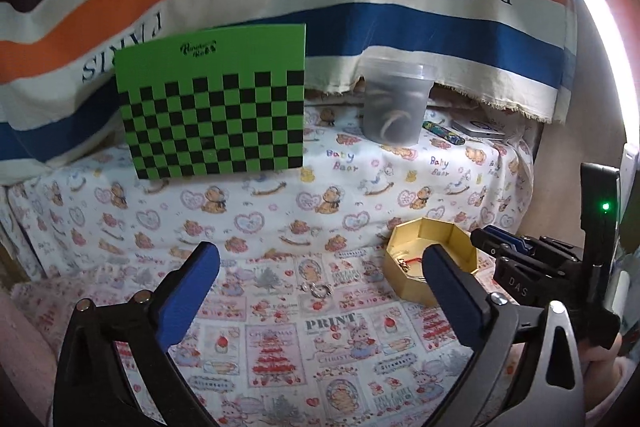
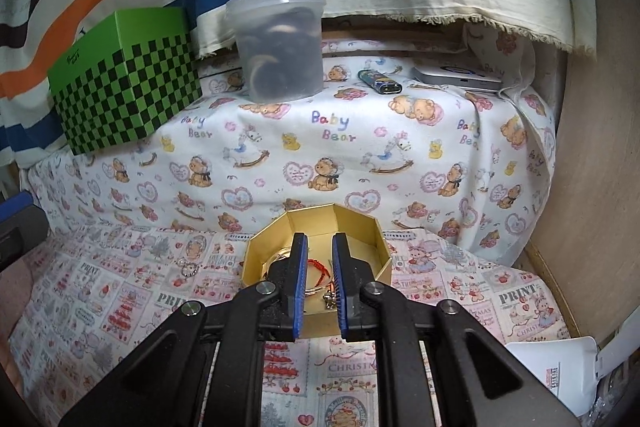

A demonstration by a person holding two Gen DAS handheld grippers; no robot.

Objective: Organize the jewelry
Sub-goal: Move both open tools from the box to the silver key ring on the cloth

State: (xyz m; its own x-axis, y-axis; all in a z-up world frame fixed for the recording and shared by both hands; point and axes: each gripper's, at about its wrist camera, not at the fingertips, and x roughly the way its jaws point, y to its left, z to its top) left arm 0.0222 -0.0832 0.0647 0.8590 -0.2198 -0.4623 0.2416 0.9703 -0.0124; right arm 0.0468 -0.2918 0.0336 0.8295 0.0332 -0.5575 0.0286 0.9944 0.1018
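A gold octagonal box [image 1: 448,241] [image 2: 360,223] sits on the printed cloth and holds a red cord bracelet [image 2: 318,269], a clear bangle and small metal charms [image 2: 329,301]. A small silver ring-shaped piece of jewelry [image 1: 318,289] [image 2: 189,269] lies on the cloth left of the box. My left gripper [image 1: 320,281] is open and empty, fingers spread wide around that piece and above it. My right gripper [image 2: 320,279] hovers over the box, its jaws a narrow gap apart with nothing between them; it also shows in the left wrist view [image 1: 516,259].
A green checkered box [image 1: 212,107] [image 2: 124,87] stands at the back left. A clear plastic tub [image 1: 396,103] [image 2: 280,47] holding dark bands, a lighter [image 2: 378,81] and a flat silver device [image 2: 456,77] sit on the raised ledge. A striped cloth hangs behind. A wall is at right.
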